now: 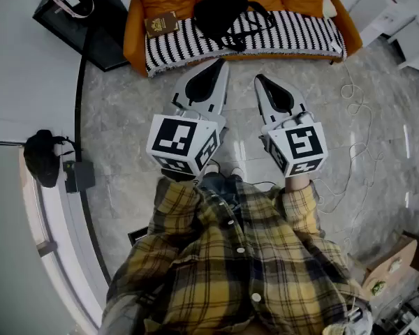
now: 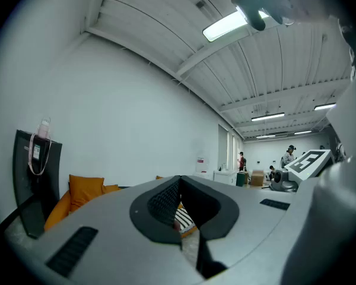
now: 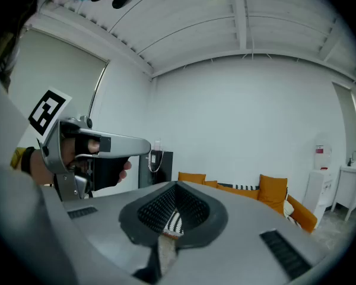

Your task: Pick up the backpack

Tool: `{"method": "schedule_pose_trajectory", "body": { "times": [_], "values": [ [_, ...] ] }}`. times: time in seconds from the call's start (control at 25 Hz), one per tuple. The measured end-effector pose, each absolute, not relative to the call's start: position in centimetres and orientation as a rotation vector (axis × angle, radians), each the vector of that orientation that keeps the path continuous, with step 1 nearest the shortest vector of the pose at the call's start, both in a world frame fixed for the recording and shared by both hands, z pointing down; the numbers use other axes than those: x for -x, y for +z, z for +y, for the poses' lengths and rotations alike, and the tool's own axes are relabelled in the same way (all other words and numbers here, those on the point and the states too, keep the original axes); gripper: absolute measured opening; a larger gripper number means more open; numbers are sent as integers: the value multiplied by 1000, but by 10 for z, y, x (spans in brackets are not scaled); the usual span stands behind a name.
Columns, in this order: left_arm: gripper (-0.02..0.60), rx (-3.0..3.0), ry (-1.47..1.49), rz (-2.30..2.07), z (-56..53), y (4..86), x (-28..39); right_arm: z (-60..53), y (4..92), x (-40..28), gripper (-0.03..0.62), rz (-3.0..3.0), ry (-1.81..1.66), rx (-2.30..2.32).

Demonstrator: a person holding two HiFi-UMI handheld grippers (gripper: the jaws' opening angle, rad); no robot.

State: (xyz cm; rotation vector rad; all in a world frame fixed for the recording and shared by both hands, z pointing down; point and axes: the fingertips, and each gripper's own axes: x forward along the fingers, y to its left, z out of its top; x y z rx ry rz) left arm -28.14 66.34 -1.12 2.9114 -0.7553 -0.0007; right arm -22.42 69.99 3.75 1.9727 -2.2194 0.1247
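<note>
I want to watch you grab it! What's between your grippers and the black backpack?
Head view: only a little bare floor and the striped blanket lie between the left gripper, the right gripper and the backpack.

Matt black cloth backpack [image 1: 221, 12], striped woven throw [image 1: 300, 32] (coarse-looking), glossy marbled stone floor [image 1: 126, 117]

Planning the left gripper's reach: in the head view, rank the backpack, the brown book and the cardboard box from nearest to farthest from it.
1. backpack, on the sofa, just ahead of the left gripper.
2. brown book, at the sofa's left end.
3. cardboard box, on the floor, back right.
</note>
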Motion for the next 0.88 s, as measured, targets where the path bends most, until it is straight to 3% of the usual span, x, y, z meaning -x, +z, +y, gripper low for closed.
{"method": "schedule_pose_trajectory", "body": {
  "times": [0.88],
  "values": [
    [17, -2895, -15, -839, 677, -5, 270, 720, 46, 196, 15, -2248, 135, -1980]
  ]
}}
